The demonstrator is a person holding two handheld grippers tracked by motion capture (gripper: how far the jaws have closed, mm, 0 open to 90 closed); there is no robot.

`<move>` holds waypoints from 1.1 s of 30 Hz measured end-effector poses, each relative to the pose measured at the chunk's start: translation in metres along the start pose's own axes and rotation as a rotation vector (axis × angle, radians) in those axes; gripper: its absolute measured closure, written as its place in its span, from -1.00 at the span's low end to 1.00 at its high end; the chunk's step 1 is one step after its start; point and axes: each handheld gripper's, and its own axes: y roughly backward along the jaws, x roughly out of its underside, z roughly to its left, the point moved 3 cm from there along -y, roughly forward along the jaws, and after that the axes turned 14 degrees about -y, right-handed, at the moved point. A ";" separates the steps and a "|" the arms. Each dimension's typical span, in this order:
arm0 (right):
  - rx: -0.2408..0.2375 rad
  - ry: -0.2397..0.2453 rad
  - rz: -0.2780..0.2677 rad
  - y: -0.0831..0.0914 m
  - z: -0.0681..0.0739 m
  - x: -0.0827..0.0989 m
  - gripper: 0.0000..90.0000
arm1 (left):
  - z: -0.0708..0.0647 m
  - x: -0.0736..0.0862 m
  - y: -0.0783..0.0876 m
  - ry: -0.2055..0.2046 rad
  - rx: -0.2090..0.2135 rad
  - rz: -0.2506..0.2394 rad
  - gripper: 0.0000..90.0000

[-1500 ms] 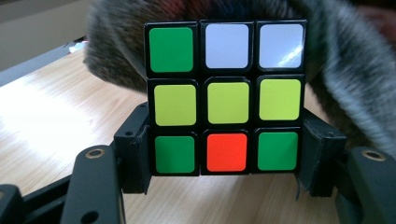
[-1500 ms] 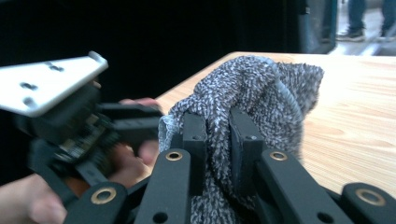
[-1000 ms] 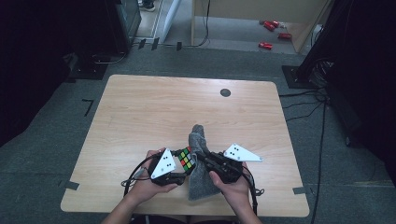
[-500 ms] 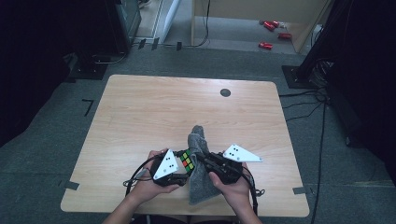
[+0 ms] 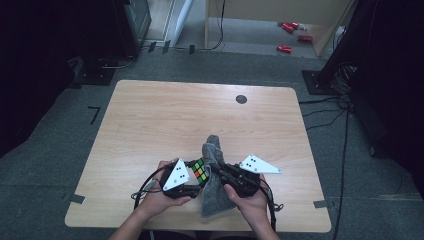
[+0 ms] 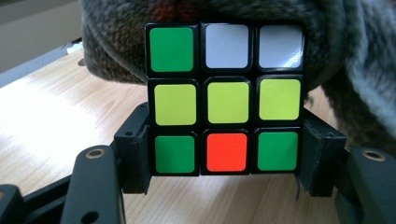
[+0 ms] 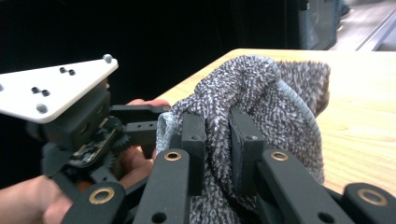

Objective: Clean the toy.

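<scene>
Clamped on the bottom layer of the cube [image 6: 226,99], the left gripper [image 5: 186,181] holds it just left of the grey cloth [image 5: 216,175], touching; the right gripper [image 7: 216,140] pinches a fold of it, beside the cube.

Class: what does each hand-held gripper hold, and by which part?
Left hand-held gripper: the cube, by its bottom layer's two sides. Right hand-held gripper: the grey cloth, by a pinched fold.
</scene>
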 end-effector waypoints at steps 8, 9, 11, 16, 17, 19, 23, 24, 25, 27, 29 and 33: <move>0.042 -0.030 -0.009 0.004 -0.017 0.000 0.79 | 0.009 0.002 0.006 0.035 -0.005 -0.024 -0.23; 0.034 -0.018 -0.010 0.003 -0.013 0.000 0.79 | 0.008 0.002 0.005 0.034 -0.002 -0.021 -0.23; 0.010 0.002 -0.008 0.002 -0.005 0.000 0.80 | 0.003 0.000 0.002 0.029 0.010 -0.017 -0.23; -0.017 0.024 -0.033 0.004 0.002 -0.002 0.82 | 0.002 -0.005 0.003 0.013 0.005 -0.024 -0.23; -0.008 0.019 -0.038 0.004 -0.002 -0.002 0.82 | 0.003 -0.004 0.005 0.017 0.003 -0.027 -0.23; 0.036 0.015 -0.045 0.004 -0.011 -0.002 0.82 | 0.007 -0.003 0.008 0.031 -0.004 -0.030 -0.23; 0.041 0.009 -0.031 0.004 -0.012 0.000 0.83 | 0.007 0.000 0.005 0.041 0.006 -0.028 -0.23; 0.023 0.019 -0.030 0.003 -0.007 0.000 0.83 | 0.006 0.000 0.004 0.042 0.012 -0.025 -0.23; 0.001 0.027 -0.028 0.003 -0.003 0.000 0.83 | 0.004 0.000 0.002 0.038 0.019 -0.020 -0.23; -0.029 0.042 -0.028 0.003 0.005 0.000 0.83 | 0.001 -0.002 0.000 0.032 0.029 -0.022 -0.23; -0.023 0.063 -0.036 0.003 0.008 0.000 0.82 | -0.001 -0.004 -0.001 0.024 0.025 -0.020 -0.23; 0.019 0.034 -0.050 0.004 -0.007 -0.001 0.82 | 0.004 -0.004 0.004 0.031 0.009 -0.030 -0.23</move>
